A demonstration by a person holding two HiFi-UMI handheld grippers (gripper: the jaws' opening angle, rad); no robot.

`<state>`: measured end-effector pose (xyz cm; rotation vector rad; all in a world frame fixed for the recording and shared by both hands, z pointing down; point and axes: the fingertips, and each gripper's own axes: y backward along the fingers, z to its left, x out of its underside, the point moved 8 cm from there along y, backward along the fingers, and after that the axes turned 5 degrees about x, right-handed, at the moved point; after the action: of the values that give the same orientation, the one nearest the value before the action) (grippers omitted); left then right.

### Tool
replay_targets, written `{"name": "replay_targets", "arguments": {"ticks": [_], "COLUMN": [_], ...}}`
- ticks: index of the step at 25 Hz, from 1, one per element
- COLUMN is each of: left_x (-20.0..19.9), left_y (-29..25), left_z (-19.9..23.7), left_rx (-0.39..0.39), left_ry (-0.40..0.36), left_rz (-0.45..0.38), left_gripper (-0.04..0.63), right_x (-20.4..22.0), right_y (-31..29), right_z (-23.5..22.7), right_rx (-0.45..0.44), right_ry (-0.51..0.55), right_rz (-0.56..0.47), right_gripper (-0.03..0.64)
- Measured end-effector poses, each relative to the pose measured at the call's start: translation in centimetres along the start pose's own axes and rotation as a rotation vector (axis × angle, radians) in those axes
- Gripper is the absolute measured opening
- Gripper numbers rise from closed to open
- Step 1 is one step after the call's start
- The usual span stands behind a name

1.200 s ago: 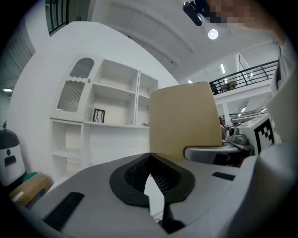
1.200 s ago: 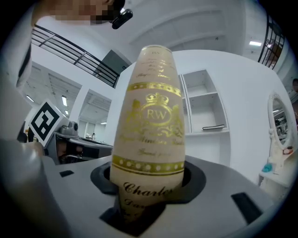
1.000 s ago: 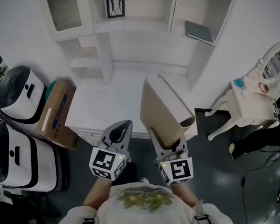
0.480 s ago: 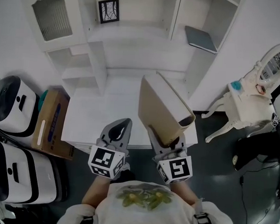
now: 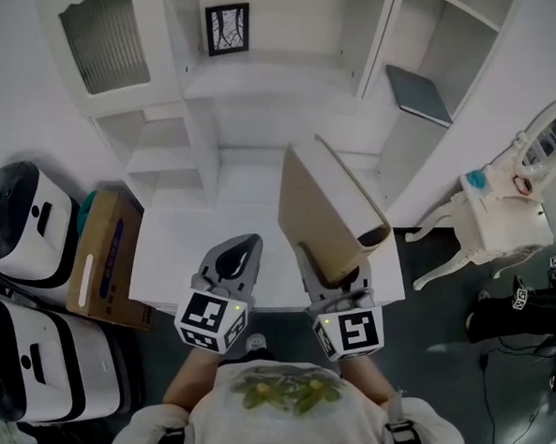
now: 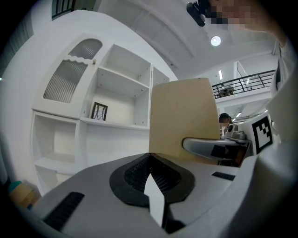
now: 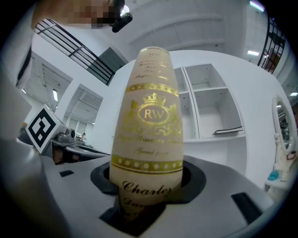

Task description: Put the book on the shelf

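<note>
My right gripper (image 5: 336, 272) is shut on the lower end of a thick tan book (image 5: 324, 208), which stands tilted up and away over the white desk (image 5: 187, 248). In the right gripper view the book's spine (image 7: 151, 121), with gold lettering, fills the middle and rises out of the right gripper (image 7: 146, 204). The left gripper (image 5: 238, 259) hovers beside it at the desk's front edge, shut and empty; its pads (image 6: 139, 174) meet. The white shelf unit (image 5: 268, 75) stands behind the desk, with open compartments.
A framed picture (image 5: 226, 27) stands on the upper middle shelf. A flat grey book (image 5: 417, 93) lies in the right compartment. A cardboard box (image 5: 107, 258) and white machines (image 5: 15, 219) are at the left. A white ornate dressing table (image 5: 499, 220) is at the right.
The view has shifted, so the shelf and desk now sit a little lower and further right. Both grippers and the held book keep about the same place and pose.
</note>
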<state>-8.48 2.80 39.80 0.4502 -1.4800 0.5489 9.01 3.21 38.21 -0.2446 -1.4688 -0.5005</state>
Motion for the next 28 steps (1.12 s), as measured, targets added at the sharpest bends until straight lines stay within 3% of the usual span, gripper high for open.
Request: {"name": "replay_targets", "arguments": {"ticks": [10,17,28], "left_x": [0.7,1.5,1.2], "left_y": [-0.8,-2.3,-4.6], "left_z": [5.2,6.4,7.9], "left_rx": [0.077,0.137,0.141], "left_ry": [0.017,0.039,0.057], "left_rz": [0.019,0.025,0.018], "left_gripper": [0.029,0.029,0.028], "right_x": [0.2,-0.7,-1.4], "right_y": [-4.5,-6.3,-9.2], "right_z": [1.6,1.8,0.4], "right_rx": [0.106,0.150,0.164], "right_ry": [0.008,0.034,0.031], "right_rz": [-0.014,-0.043,-0.074], "right_gripper": [0.238,0.238,0.238]}}
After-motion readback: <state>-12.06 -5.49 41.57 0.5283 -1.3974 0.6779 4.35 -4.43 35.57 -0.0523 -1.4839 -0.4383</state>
